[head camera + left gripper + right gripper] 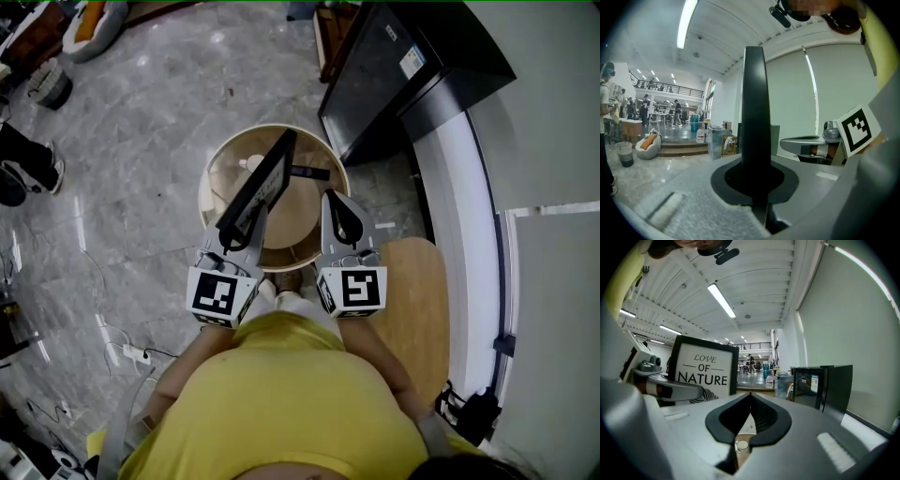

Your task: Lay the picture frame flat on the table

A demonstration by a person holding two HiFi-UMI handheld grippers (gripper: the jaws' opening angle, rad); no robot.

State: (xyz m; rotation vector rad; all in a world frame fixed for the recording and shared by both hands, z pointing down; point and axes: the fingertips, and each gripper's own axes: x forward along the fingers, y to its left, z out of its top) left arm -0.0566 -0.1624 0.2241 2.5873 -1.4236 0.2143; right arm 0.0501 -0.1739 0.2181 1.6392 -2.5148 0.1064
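The black picture frame hangs tilted over the round wooden table, with my left gripper shut on its lower edge. In the left gripper view the frame shows edge-on as a dark upright bar clamped between the jaws of the left gripper. From the right gripper view I see the frame's front, printed "LOVE OF NATURE". My right gripper is beside the frame to its right, shut and holding nothing. In its own view the right gripper has its jaws together.
A small black object and a small white one lie on the table top. A black cabinet stands at the back right. A wooden seat is at my right, and grey marble floor spreads to the left.
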